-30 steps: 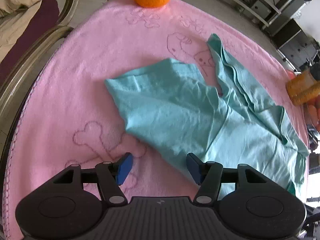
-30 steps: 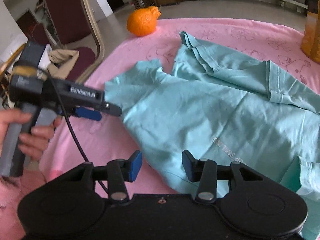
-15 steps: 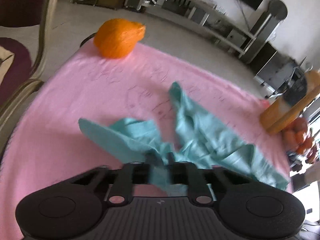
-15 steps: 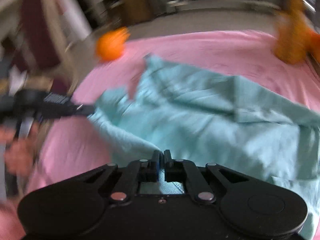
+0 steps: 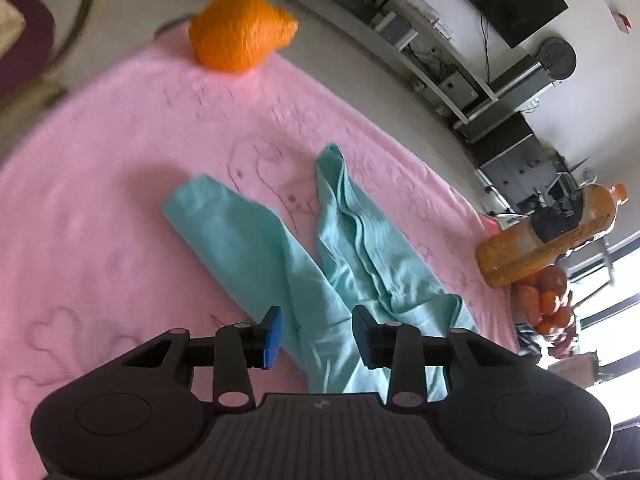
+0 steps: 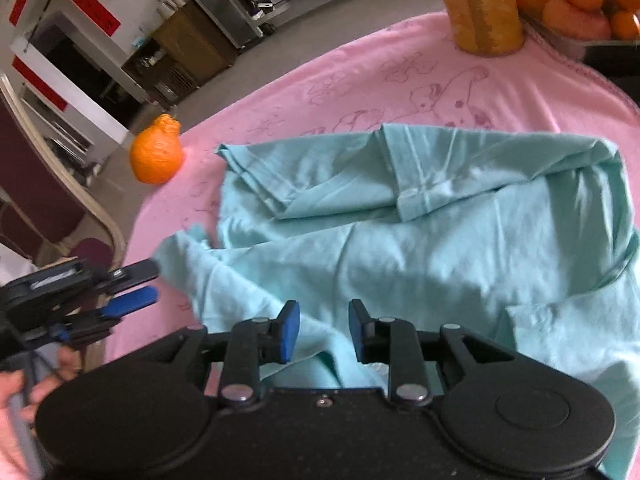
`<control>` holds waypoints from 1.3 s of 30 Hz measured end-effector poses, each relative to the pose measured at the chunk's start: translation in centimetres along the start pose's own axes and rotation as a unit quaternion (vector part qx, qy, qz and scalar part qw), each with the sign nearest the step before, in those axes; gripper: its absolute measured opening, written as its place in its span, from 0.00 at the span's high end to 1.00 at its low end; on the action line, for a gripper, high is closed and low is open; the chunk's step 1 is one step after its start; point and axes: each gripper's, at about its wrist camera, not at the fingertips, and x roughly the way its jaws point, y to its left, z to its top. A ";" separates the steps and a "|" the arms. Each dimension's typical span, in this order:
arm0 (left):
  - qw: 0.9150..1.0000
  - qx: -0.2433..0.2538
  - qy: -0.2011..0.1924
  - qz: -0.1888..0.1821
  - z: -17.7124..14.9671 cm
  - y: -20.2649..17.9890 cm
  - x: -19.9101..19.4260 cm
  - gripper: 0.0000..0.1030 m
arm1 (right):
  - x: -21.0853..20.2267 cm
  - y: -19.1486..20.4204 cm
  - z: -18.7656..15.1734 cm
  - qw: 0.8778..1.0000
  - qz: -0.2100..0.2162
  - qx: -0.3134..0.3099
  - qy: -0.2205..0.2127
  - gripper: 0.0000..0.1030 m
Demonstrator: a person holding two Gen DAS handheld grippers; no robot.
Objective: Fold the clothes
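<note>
Since a second ago I've pinched the teal shirt and pulled its near hem toward me on the pink blanket, so it now lies bunched lengthwise, running from both grippers toward the blanket's far edge by the orange. My left gripper stands half apart with cloth slack between the pads, not pressed. My right gripper is opening over the hem and sits nearer the shirt's body.
</note>
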 end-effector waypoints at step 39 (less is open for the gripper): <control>0.981 -0.043 0.021 -0.187 0.2 1.2 1.7 0.70 | -0.9 -0.2 -0.2 0.999 0.029 0.026 0.009 0.62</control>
